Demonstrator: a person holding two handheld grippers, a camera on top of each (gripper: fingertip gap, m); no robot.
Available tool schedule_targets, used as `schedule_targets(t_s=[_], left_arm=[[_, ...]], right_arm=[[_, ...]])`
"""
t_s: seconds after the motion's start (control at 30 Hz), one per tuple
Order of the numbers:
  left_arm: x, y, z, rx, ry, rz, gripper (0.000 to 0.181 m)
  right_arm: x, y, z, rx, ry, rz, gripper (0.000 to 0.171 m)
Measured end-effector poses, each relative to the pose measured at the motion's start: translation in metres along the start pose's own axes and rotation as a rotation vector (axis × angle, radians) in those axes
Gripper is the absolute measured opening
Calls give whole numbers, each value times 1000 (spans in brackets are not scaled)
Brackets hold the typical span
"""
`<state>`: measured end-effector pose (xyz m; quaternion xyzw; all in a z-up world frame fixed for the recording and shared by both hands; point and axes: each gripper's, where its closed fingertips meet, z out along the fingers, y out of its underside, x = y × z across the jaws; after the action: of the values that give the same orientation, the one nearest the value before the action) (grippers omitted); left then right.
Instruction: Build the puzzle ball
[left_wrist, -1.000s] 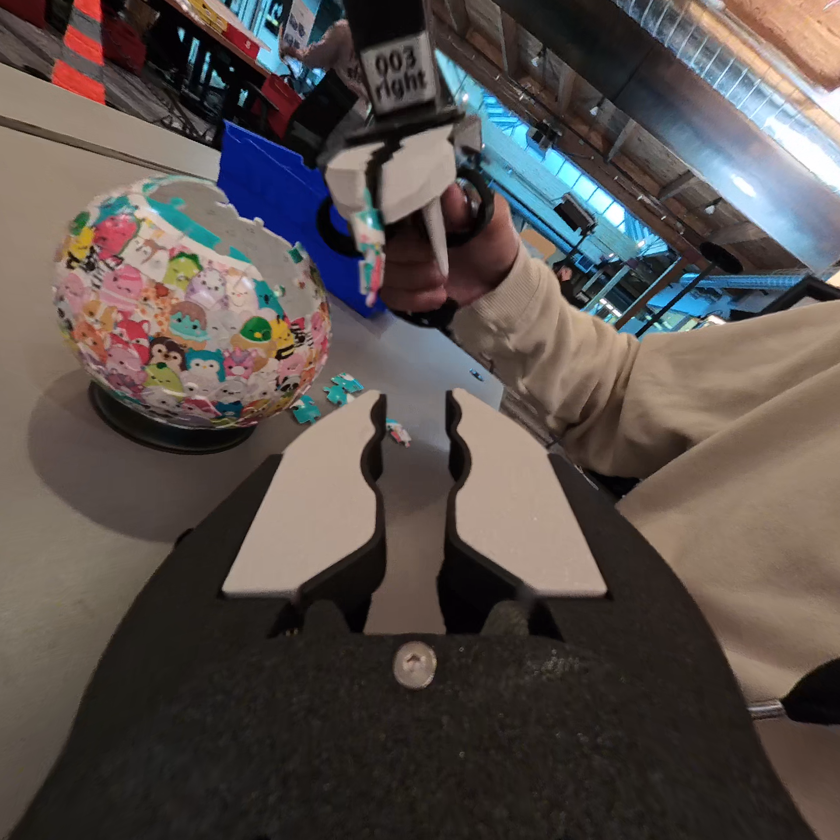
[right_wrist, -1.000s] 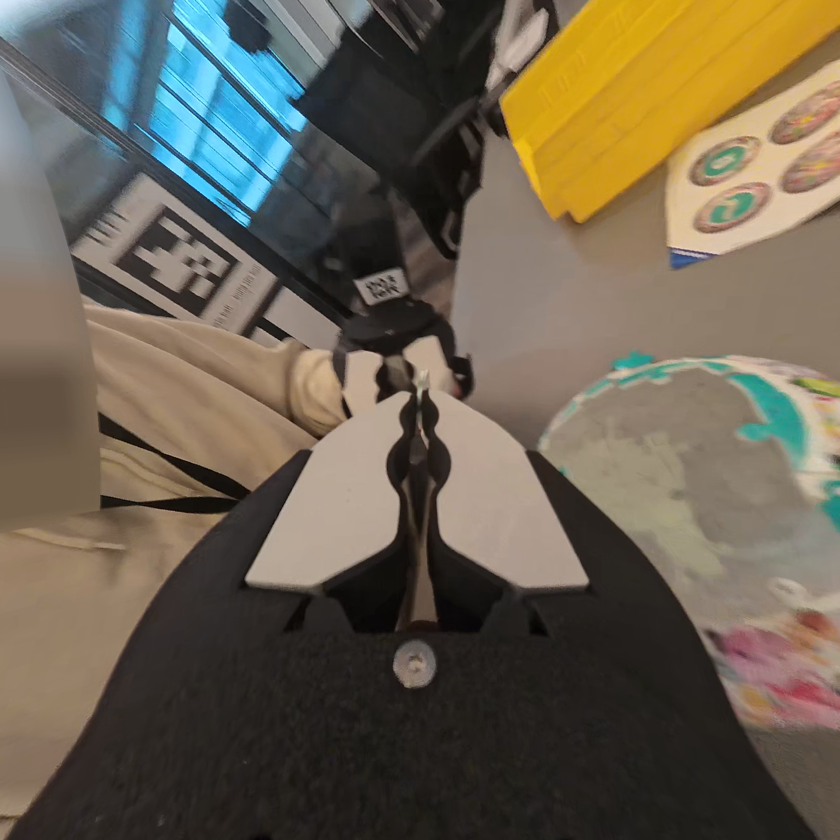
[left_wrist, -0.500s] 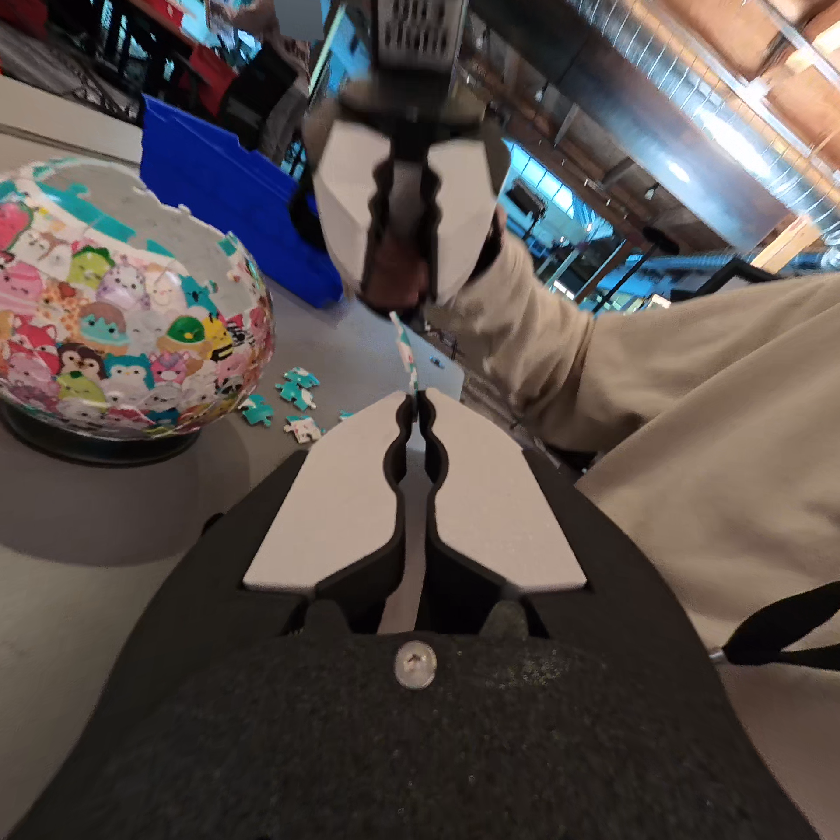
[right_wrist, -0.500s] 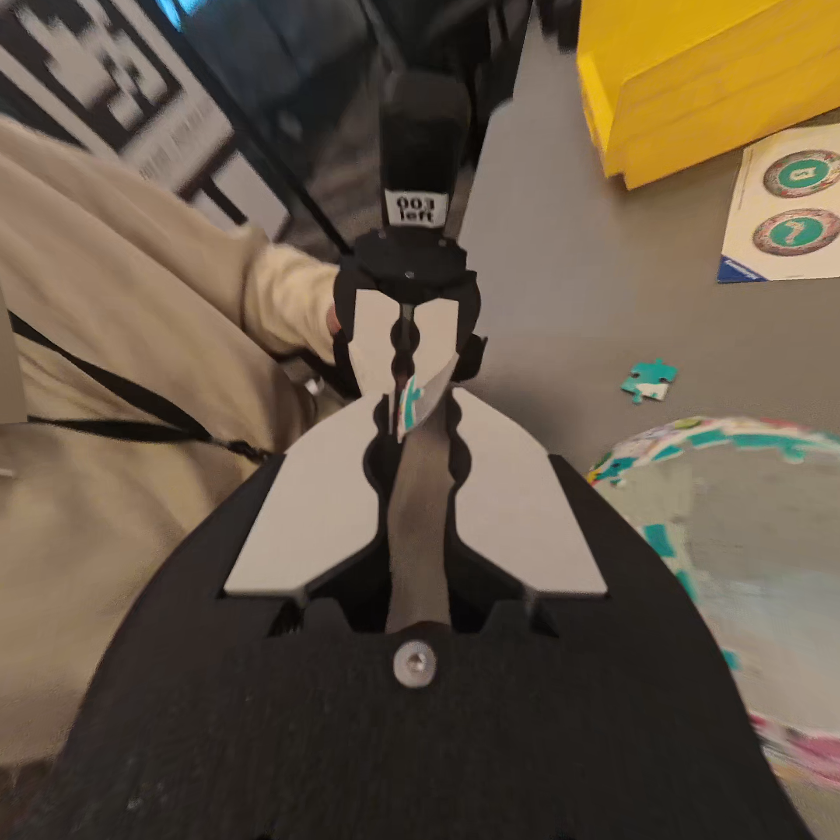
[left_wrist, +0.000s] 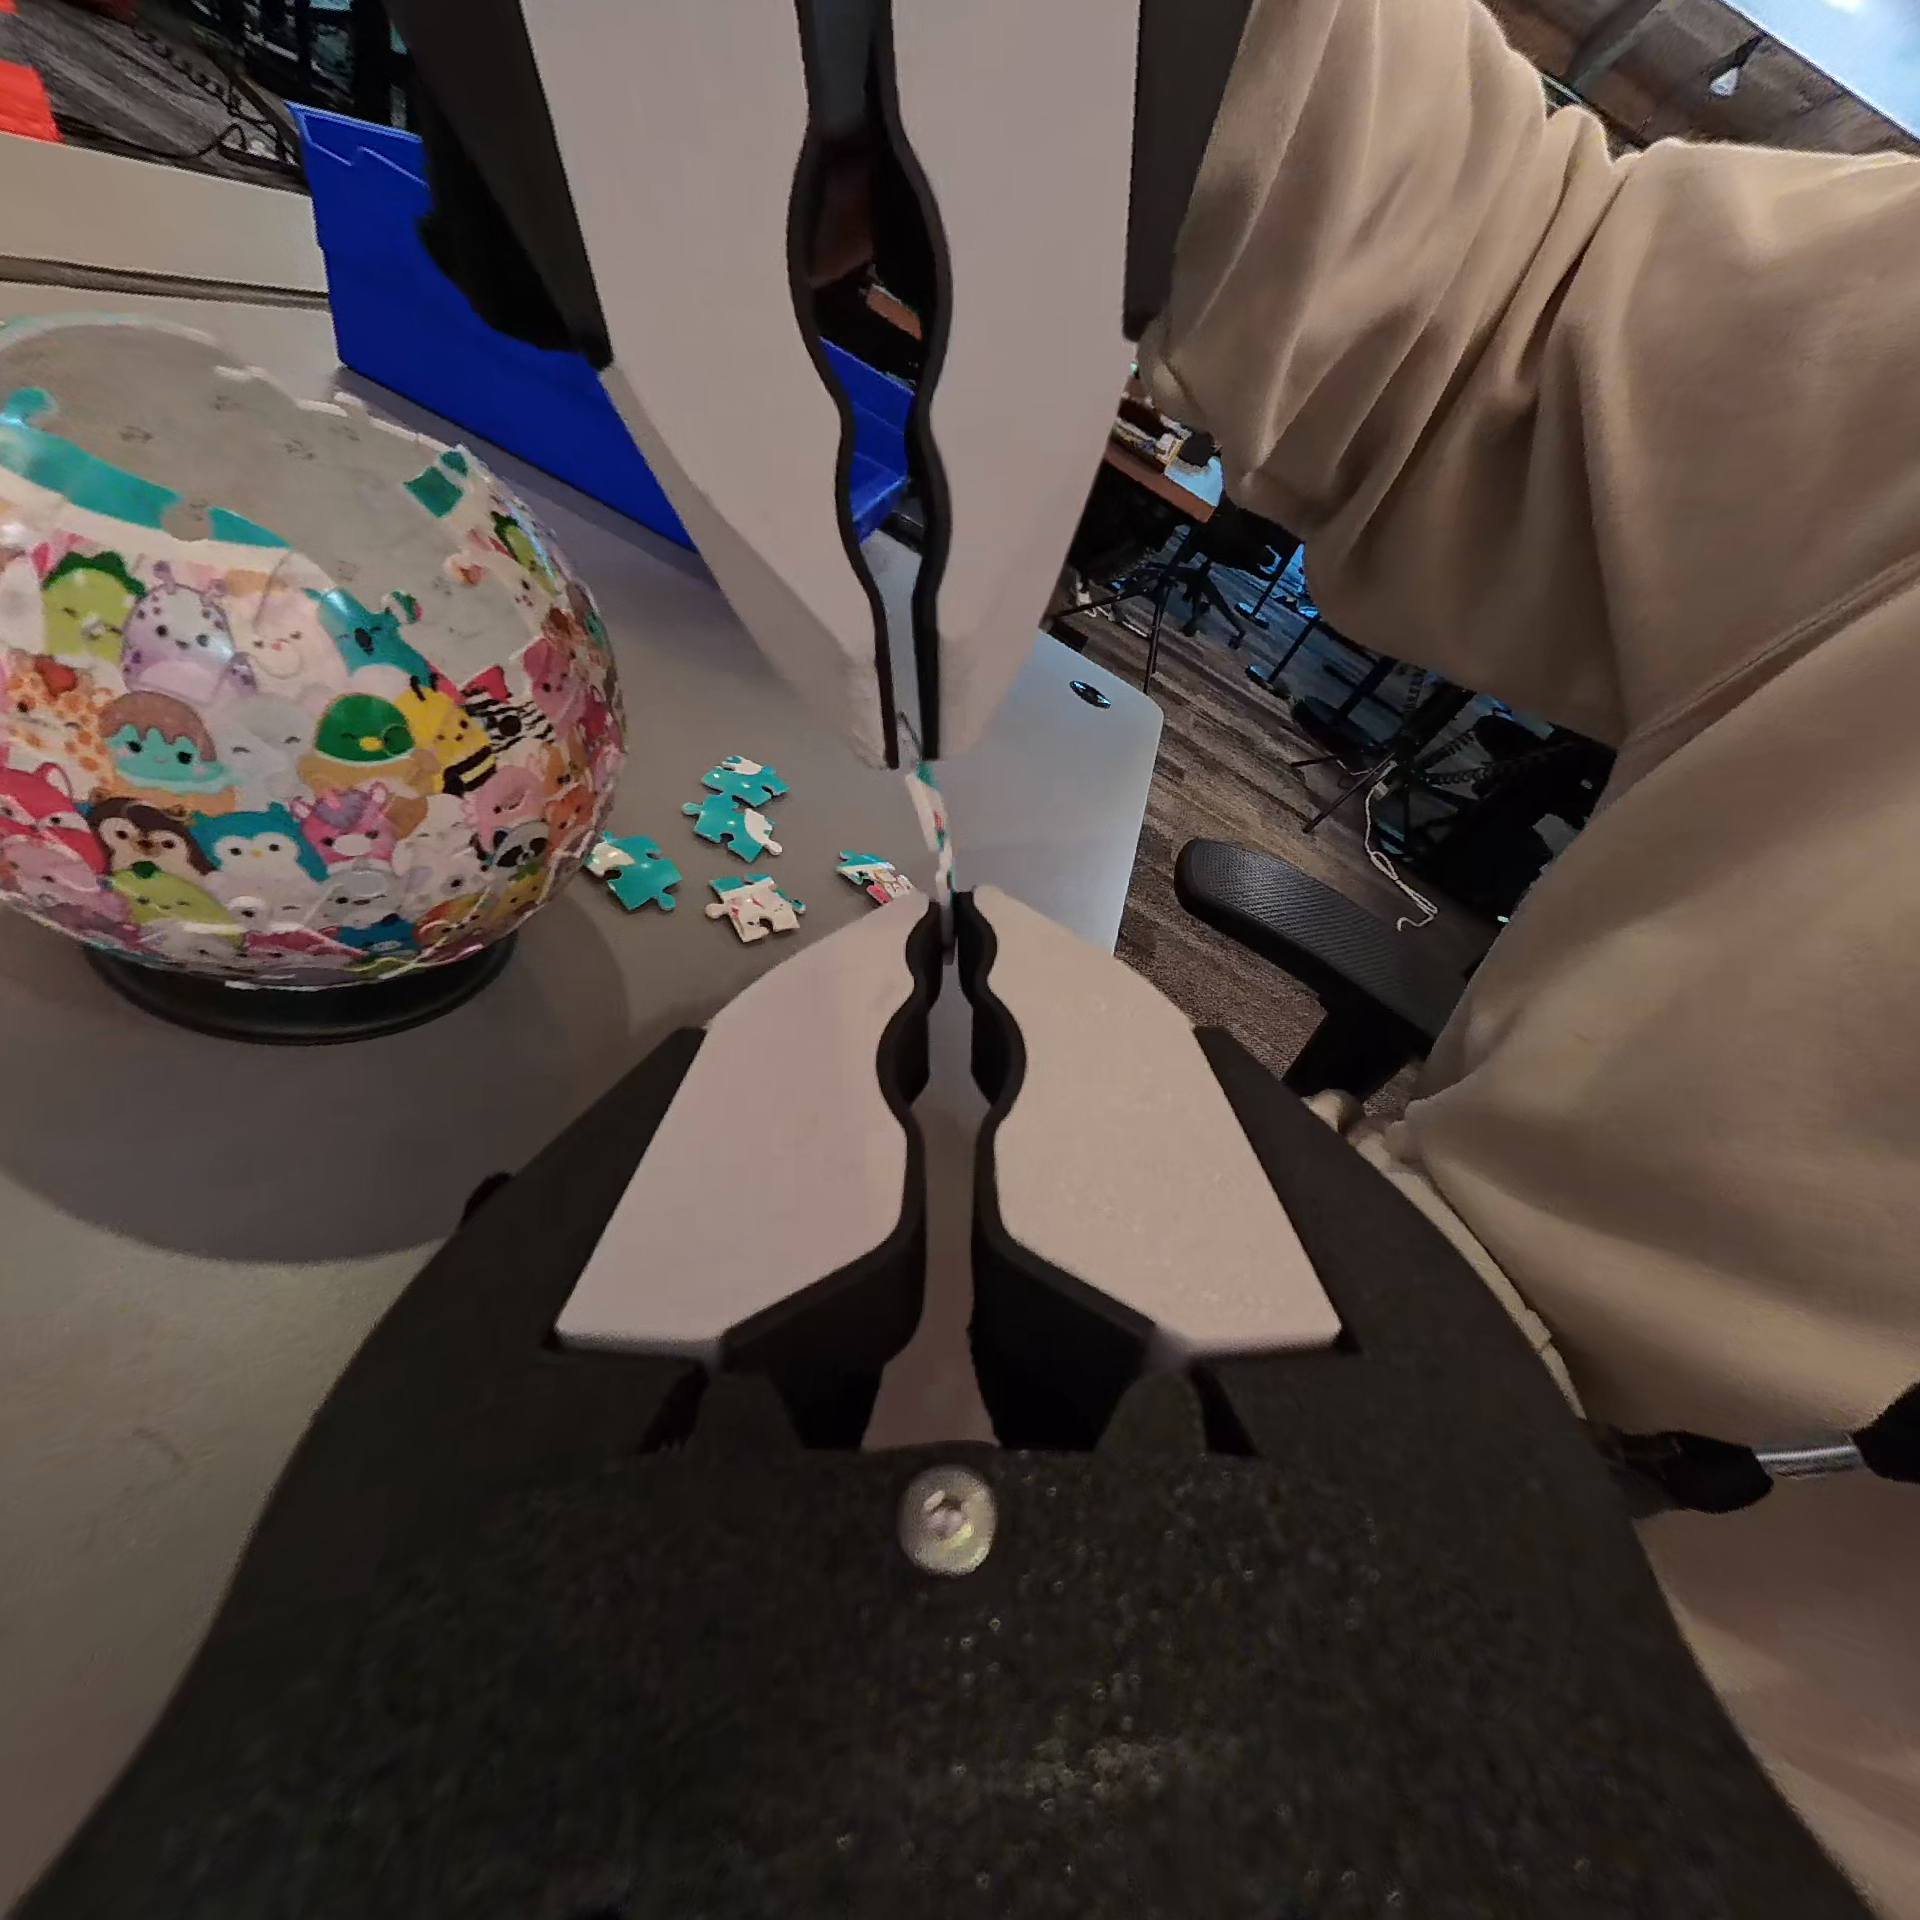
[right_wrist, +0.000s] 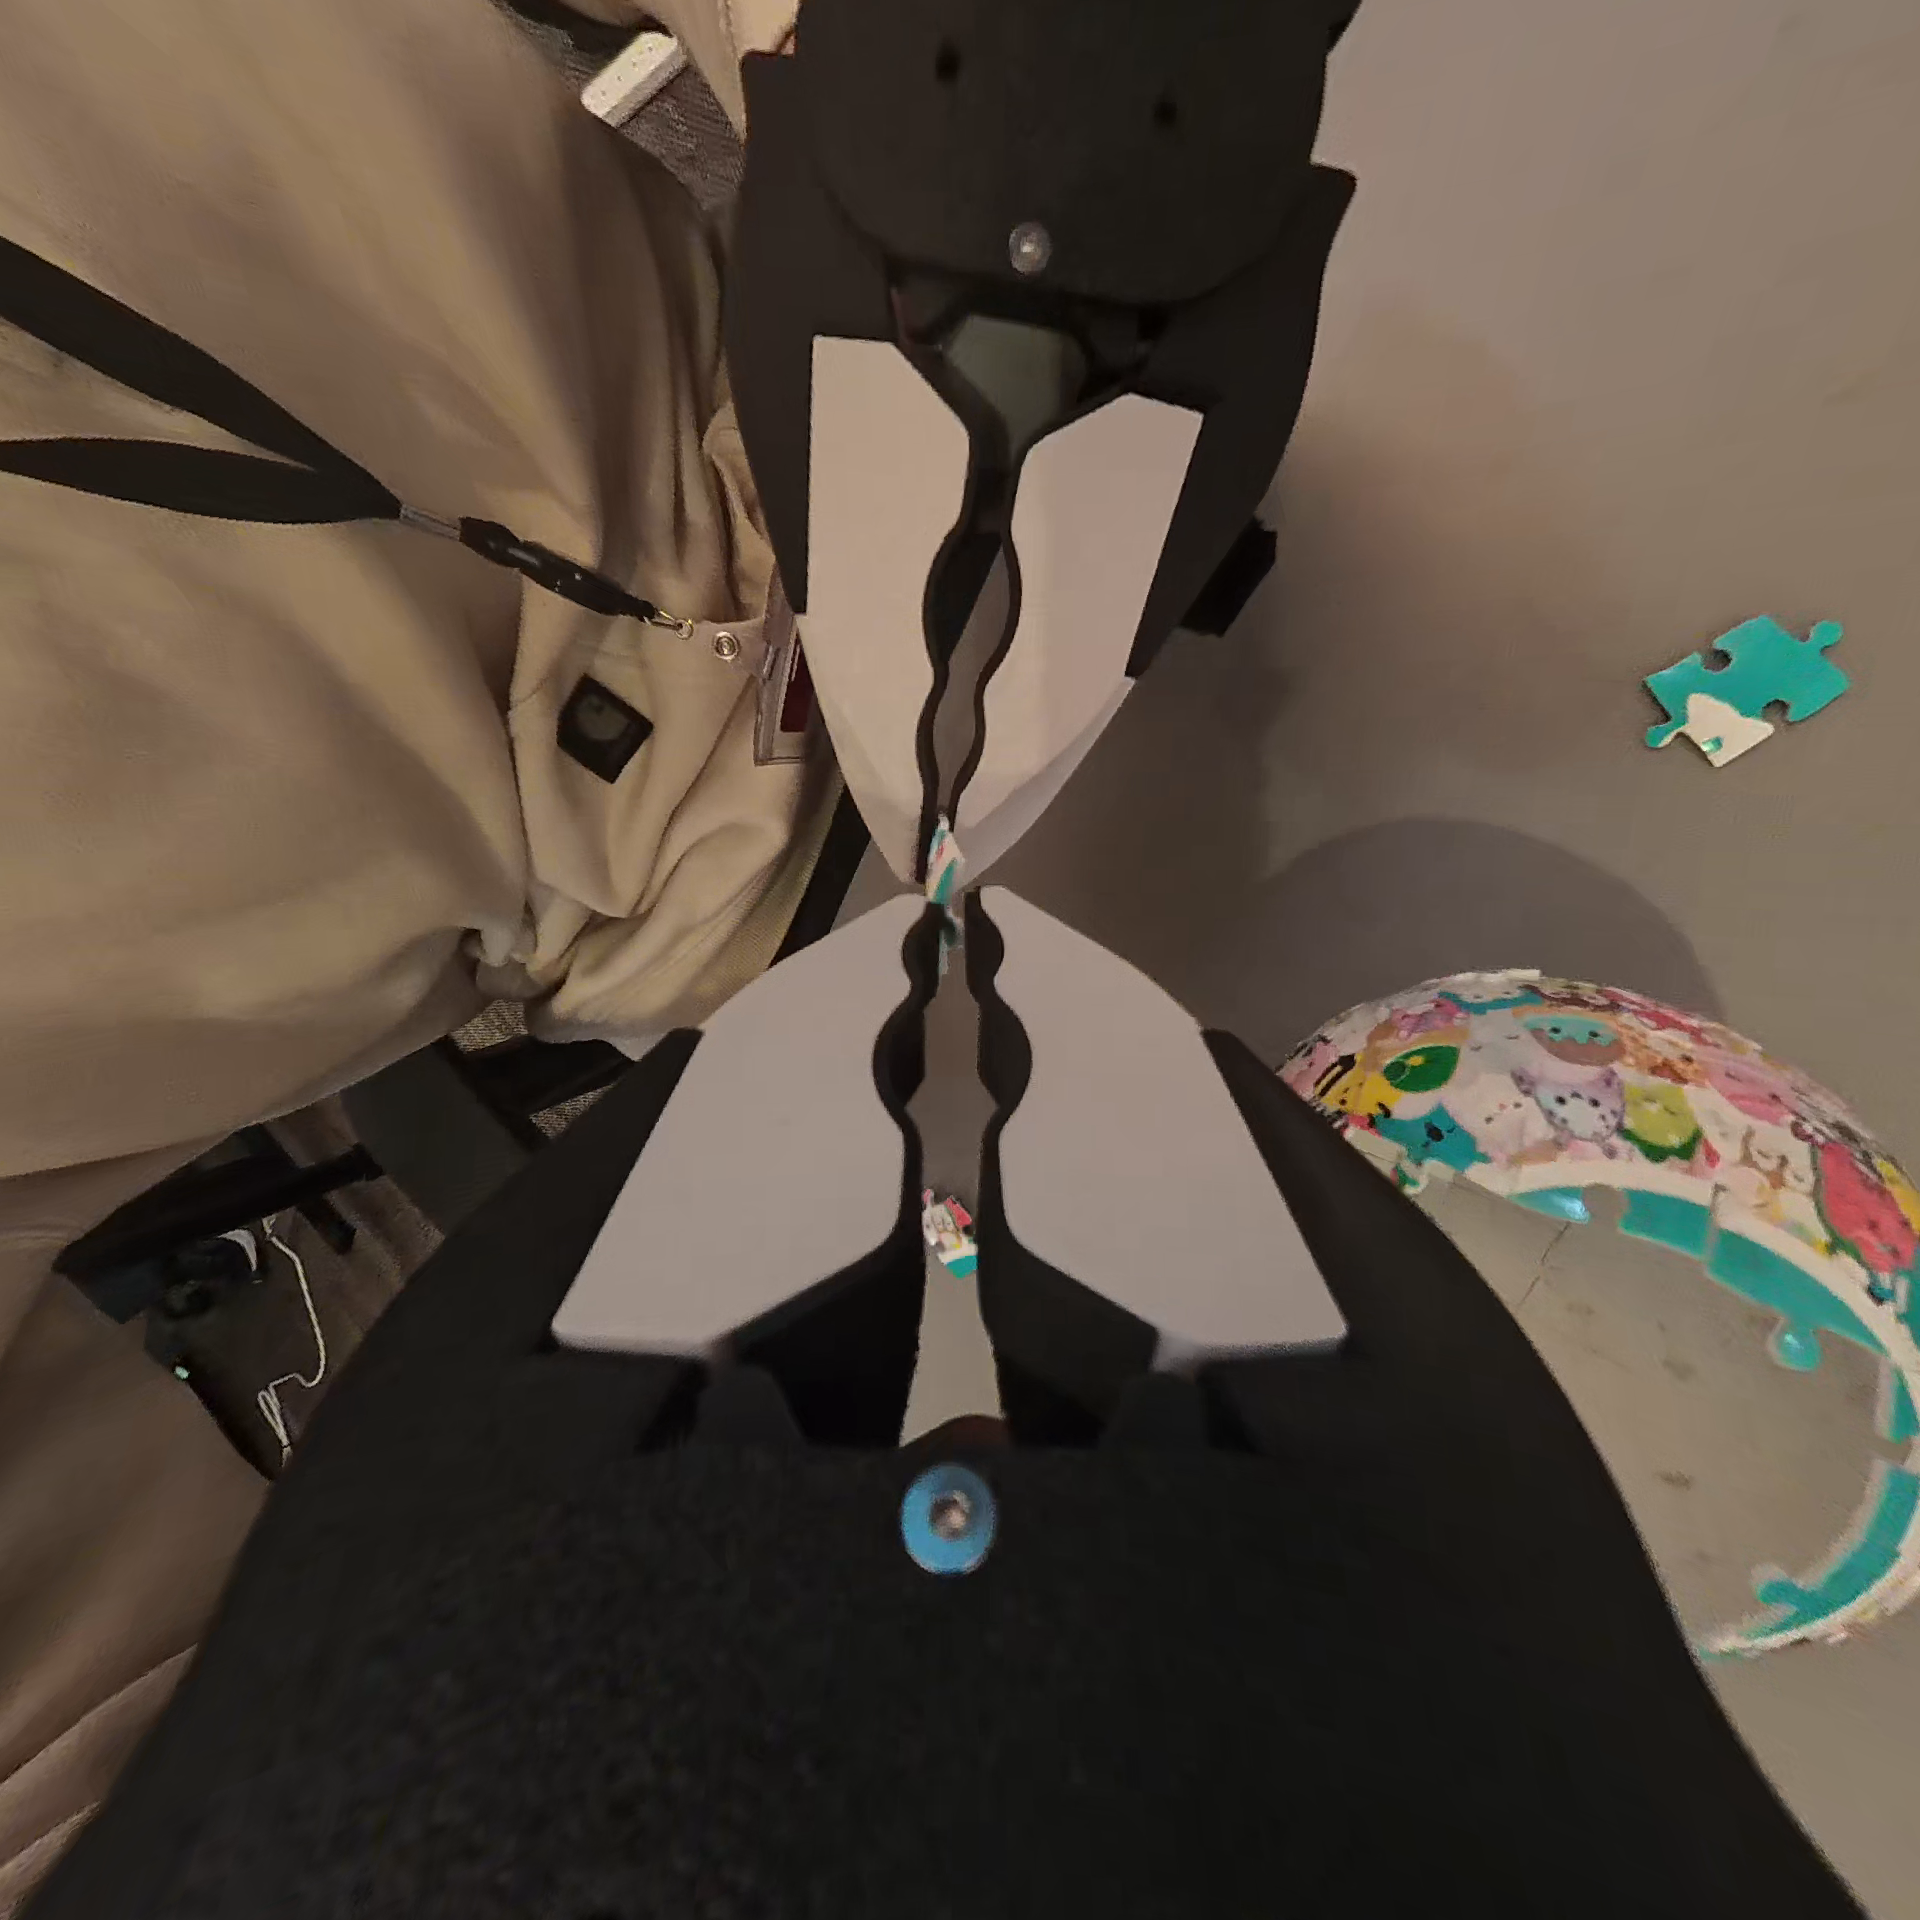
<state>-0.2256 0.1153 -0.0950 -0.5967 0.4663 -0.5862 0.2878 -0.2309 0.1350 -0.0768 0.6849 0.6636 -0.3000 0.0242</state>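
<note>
Half a second ago the two tools were a little apart; now they meet tip to tip above the grey tabletop (left_wrist: 239, 1195). Between them stands a small teal-and-white cardboard puzzle piece (left_wrist: 932, 831), edge-on and upright. The left gripper (left_wrist: 948, 920), grey-fingered in a black body, has its tips nearly closed and pinches the piece's lower end. The right gripper (right_wrist: 945, 906) comes at it from the other side with its tips narrowly parted around the upper end; whether it truly grips I cannot tell. Off to the left, near the tools, the half-built puzzle ball covered in bright cartoon animals (left_wrist: 270, 675) sits on its black ring stand (left_wrist: 301, 997), open at the top. Several loose teal pieces (left_wrist: 727, 816) lie on the table between ball and grippers.
</note>
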Motion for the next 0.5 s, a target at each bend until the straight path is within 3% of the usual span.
schedule_targets(t_s=[0.2, 0.3, 0.4, 0.5], left_arm=[[-5, -7, -4, 53, -32, 8, 3], [-20, -11, -10, 80, -129, 15, 21], [-22, -11, -13, 77, -126, 18, 0], [-21, -12, -12, 89, -115, -7, 0]], right_arm=[[-2, 0, -7, -9, -59, 27, 2], [9, 11, -30, -43, -51, 75, 2], [42, 34, -55, -67, -31, 224, 2], [51, 37, -60, -17, -128, 337, 2]])
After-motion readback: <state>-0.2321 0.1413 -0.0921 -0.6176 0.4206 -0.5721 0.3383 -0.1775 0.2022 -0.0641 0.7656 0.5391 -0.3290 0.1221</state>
